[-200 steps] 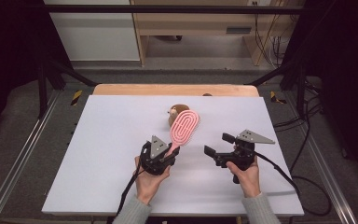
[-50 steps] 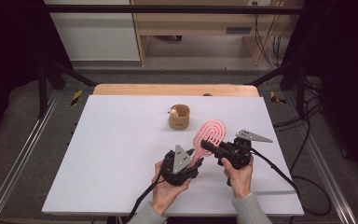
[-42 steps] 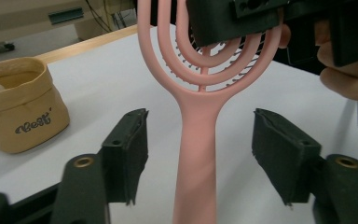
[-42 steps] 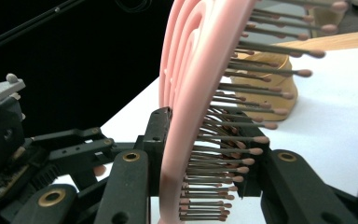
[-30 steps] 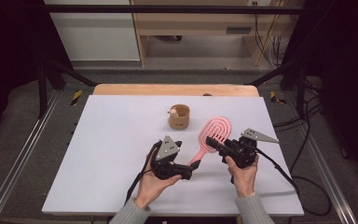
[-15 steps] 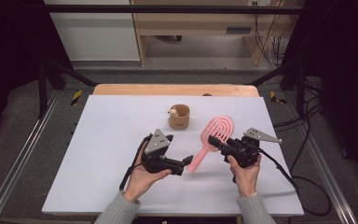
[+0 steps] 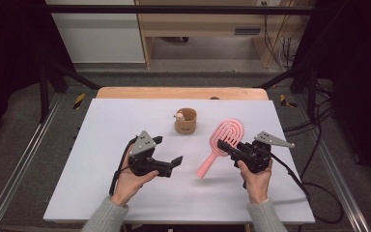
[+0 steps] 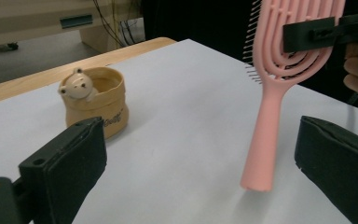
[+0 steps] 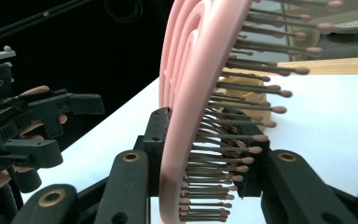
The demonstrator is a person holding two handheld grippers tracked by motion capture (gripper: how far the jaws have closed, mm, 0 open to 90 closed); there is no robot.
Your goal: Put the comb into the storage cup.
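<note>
The right gripper [image 7: 228, 146] clamps its fingers on the pink hairbrush [image 7: 221, 145] head, right of the bear cup [image 7: 186, 121], handle angled down toward the counter [image 7: 101, 130]. The left gripper [image 7: 176, 161], fingers just spread wide and empty, sits left of the handle. A steady, unshifting clamp would best keep the brush from twisting.

A small round tan cup [image 7: 186, 122] with a little cream bear figure [image 8: 77, 86] peeking over its rim stands upright on the white table top [image 7: 125, 121], toward the far middle, with dark lettering on its side. Behind the white surface runs a light wooden edge strip [image 7: 181, 93]. A grey floor [image 7: 207, 63] lies beyond, with a pale wooden bench frame [image 7: 198, 24] and white cabinet [image 7: 96, 34]. Black cables [image 7: 314, 140] trail on the right; metal rails [image 7: 19, 164] flank the table.
</note>
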